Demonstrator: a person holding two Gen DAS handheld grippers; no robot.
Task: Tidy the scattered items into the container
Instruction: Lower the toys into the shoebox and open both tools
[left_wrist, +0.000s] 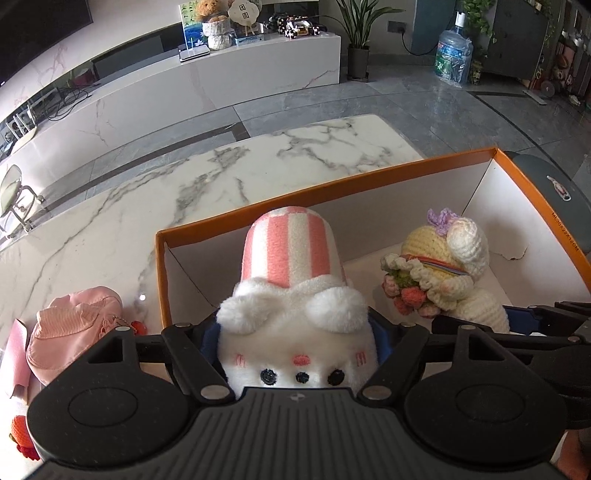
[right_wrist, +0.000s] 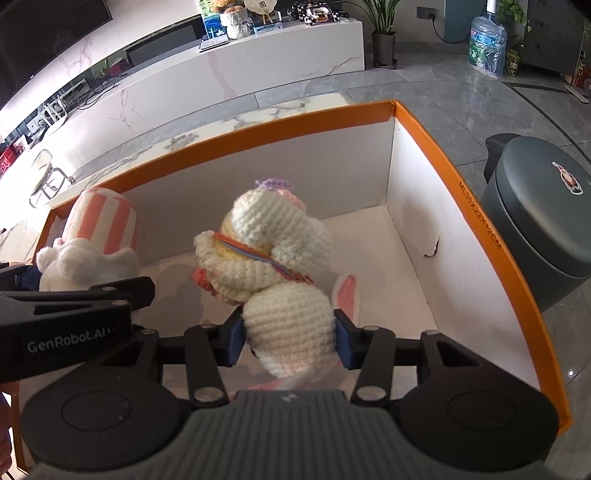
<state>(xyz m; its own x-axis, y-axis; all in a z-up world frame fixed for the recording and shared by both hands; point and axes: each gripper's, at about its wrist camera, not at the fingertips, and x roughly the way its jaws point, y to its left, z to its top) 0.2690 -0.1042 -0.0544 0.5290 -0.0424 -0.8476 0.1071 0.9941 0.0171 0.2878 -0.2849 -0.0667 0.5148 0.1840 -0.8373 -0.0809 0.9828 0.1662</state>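
Observation:
An orange-rimmed cardboard box (left_wrist: 332, 184) with white inner walls stands on the marble table. My left gripper (left_wrist: 295, 332) hangs over its left end, its blue pads pressed on the sides of a white plush toy with a pink-and-white striped hat (left_wrist: 291, 258). The toy's face is turned toward the camera. My right gripper (right_wrist: 290, 339) is over the middle of the box (right_wrist: 258, 129), shut on the lower body of a cream crocheted bunny doll (right_wrist: 273, 236) that carries a small bouquet. Each view also shows the other toy: the doll (left_wrist: 443, 266) and the plush (right_wrist: 99, 229).
A pink cap (left_wrist: 74, 325) lies on the marble table (left_wrist: 221, 177) just left of the box. A red crocheted piece (left_wrist: 22, 432) sits at the lower left edge. A dark grey bin (right_wrist: 543, 221) stands on the floor right of the box.

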